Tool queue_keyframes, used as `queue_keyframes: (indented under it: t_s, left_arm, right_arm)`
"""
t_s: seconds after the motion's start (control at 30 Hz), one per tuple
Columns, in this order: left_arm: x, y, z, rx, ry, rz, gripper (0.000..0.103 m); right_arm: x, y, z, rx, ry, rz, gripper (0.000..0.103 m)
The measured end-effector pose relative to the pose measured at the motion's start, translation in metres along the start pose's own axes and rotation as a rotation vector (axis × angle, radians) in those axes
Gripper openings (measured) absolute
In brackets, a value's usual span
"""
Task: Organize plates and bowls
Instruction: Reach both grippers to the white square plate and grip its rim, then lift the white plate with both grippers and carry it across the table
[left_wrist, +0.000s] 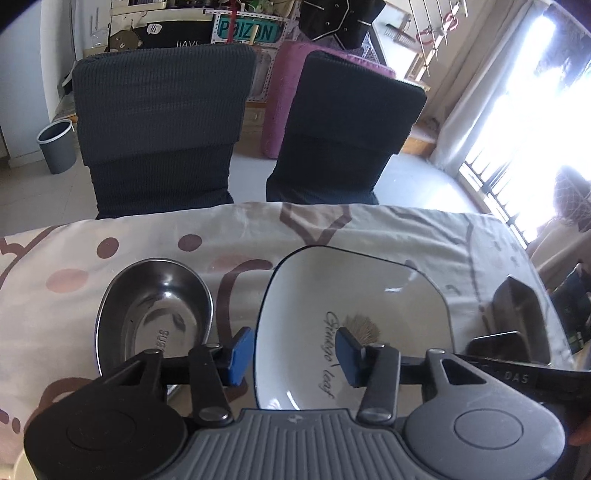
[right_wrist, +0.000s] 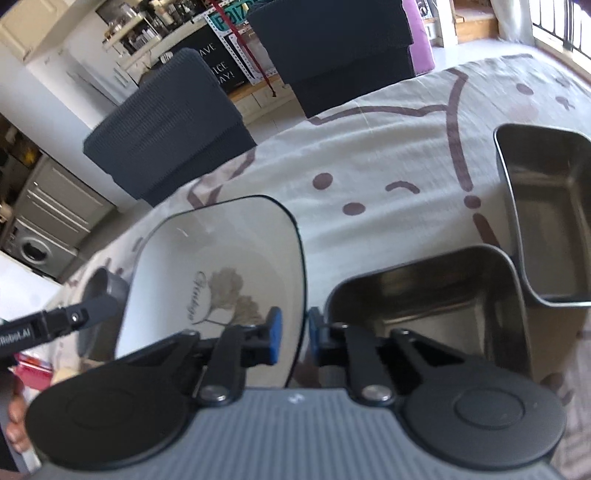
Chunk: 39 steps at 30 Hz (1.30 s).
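Step in hand: both tools are taking hold of the white square plate (left_wrist: 369, 295) by opposite edges — a two-handed grasp, judged to be the start of lifting it to wherever the plates are to be gathered.
Left tool (left_wrist: 293, 354): its blue pads straddle the plate's near-left rim, one outside, one over the well; a gap shows on both sides, so it is not yet clenched on the plate.
Right tool (right_wrist: 294, 334): drawn nearly closed, its pads set on either side of the plate's right edge (right_wrist: 301, 280) — grasping the plate, as far as the view shows.
Plate: lies flat on the patterned cloth over the bench (left_wrist: 147, 236), directly ahead of both tools, with a leaf drawing and script in its well.
Steel oval bowl (left_wrist: 155, 314): just left of the left tool, beside the plate, untouched.
Steel rectangular tins: one (right_wrist: 436, 306) just right of the right tool, close by the plate's edge; another (right_wrist: 550, 221) further ahead and right.
Next move calls for: the left pads to finish closing on the rim, then an even lift with both hands so the plate stays level.
Care: the right tool's outer pad sits close to the near tin, so a sideways drift could knock it.
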<state>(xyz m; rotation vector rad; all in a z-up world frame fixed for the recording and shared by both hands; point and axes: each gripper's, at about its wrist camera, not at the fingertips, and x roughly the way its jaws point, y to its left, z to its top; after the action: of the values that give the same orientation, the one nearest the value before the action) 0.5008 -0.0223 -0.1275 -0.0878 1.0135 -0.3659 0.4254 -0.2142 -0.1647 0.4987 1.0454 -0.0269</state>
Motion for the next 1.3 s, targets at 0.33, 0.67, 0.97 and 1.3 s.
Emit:
queue_keyframes:
  t_s: [0.33,0.67,0.97,1.3]
  left_arm:
    - [0.017,0.008,-0.004,-0.04,0.014,0.027,0.036]
    - [0.027,0.012,-0.011,-0.076,0.05,0.049,0.023]
    - [0.033,0.011,-0.012,-0.159,0.035,0.113,0.011]
    - [0.024,0.008,-0.01,-0.166,0.014,0.159,0.011]
  right_arm:
    - [0.008,0.018,0.016,-0.134,-0.004,-0.082,0.008]
    - [0.025,0.022,0.048,-0.213,0.016,-0.093,0.008]
    - [0.034,0.009,0.063,-0.269,0.096,0.018,0.011]
    - [0.033,0.025,0.046,-0.339,0.038,-0.026,0.013]
